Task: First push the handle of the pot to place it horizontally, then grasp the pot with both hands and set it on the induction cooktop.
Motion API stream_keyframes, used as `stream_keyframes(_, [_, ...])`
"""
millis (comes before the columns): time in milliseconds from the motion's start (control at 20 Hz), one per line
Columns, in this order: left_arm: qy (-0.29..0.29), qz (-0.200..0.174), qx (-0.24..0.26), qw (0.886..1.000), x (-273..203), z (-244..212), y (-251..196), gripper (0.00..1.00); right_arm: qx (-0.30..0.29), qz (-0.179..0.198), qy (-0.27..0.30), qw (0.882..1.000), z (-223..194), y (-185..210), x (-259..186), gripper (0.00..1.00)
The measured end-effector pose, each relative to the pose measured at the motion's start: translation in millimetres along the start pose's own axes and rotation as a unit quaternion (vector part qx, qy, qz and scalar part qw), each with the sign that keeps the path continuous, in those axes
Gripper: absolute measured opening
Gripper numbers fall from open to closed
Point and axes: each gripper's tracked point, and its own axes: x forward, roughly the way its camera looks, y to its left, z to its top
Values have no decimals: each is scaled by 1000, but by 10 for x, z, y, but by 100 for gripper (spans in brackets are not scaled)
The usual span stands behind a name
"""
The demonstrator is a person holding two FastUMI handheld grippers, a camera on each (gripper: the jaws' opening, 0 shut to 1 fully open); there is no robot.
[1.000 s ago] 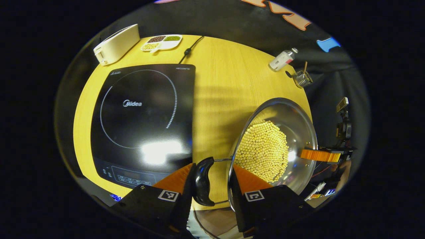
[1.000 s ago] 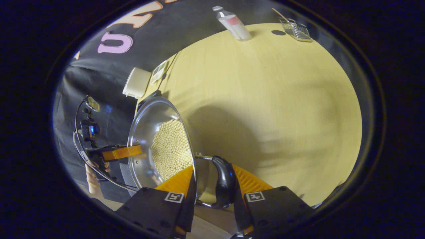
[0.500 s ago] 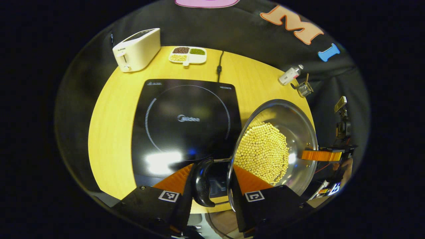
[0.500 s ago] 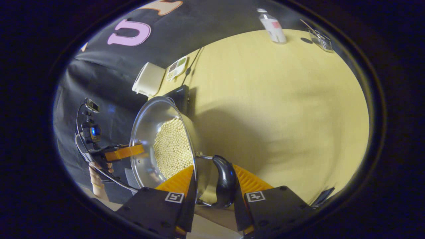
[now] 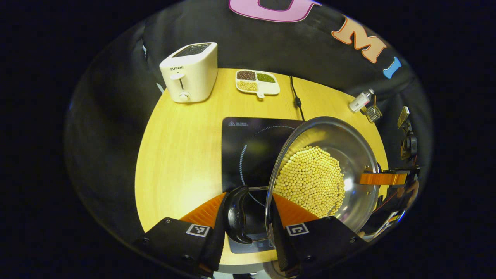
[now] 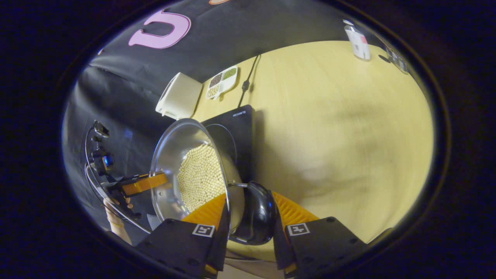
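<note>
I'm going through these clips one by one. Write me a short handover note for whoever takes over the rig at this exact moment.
Left claw: shut on the pot's near black handle.
Right claw: shut on the opposite handle.
Pot, holding yellow beans, is held by both handles, partly over the induction cooktop on the table; contact with the cooktop cannot be told.
Done: both handles gripped.
Left: centre the pot on the ring, set it down, open both claws.

Each gripper [image 5: 245, 217] has black housings with square tag markings, round screws and ridged inner jaws.
</note>
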Motion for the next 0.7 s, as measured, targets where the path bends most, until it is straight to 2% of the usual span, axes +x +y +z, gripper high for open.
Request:
stream_keyframes(100, [-15, 5, 4, 1000, 75, 105, 131, 57, 2, -1, -8, 1000, 81, 70, 129, 53])
stream_keyframes(150, [-20, 7, 3, 1000, 104, 142, 166, 57, 6, -2, -14, 1000, 144, 87, 186, 48])
stream_keyframes(300, [-31, 9, 0, 999, 243, 236, 254, 57, 20, -4, -28, 999, 270, 112, 289, 46])
stream_keyframes(350, [-34, 9, -2, 999, 278, 258, 273, 57, 20, -6, -30, 999, 307, 106, 335, 53])
stream_keyframes(400, [-35, 10, -4, 999, 306, 263, 287, 57, 20, -8, -30, 999, 312, 95, 377, 46])
stream_keyframes(550, [-38, 17, -5, 999, 366, 292, 368, 58, 27, -4, -35, 999, 366, 123, 434, 46])
stream_keyframes(600, [-42, 17, -7, 999, 389, 314, 385, 58, 28, -2, -40, 999, 387, 134, 452, 53])
stream_keyframes(700, [-40, 16, -15, 999, 394, 277, 390, 59, 31, 2, -45, 999, 416, 140, 464, 53])
